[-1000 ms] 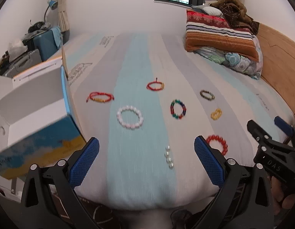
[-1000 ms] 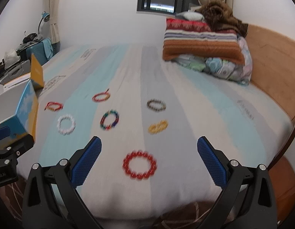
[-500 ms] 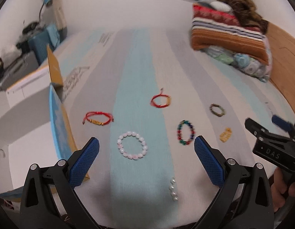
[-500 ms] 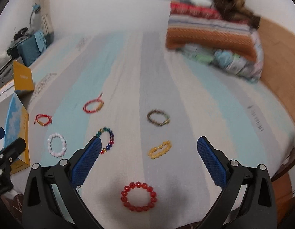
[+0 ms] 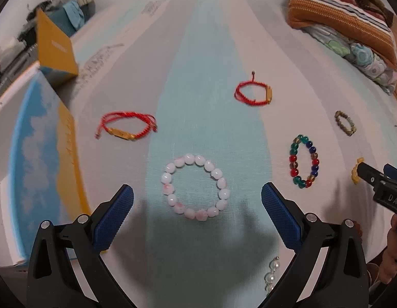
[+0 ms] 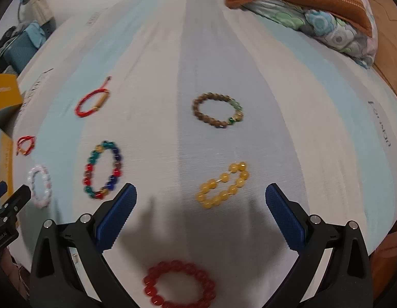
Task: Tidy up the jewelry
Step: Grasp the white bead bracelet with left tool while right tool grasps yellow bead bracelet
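Striped bed (image 5: 206,59) carrying scattered bracelets: my left tool (image 5: 197,197), jaws spread, hangs over the white bead bracelet (image 5: 195,187) near the bed's near edge; my right tool (image 6: 201,197), likewise spread, frames the yellow bead bracelet (image 6: 222,185), its long axis diagonal.

Bracelets (image 5: 194,186) spread on bed (image 5: 208,59); box (image 5: 41,154) at left, pillows (image 5: 339,18) far right.
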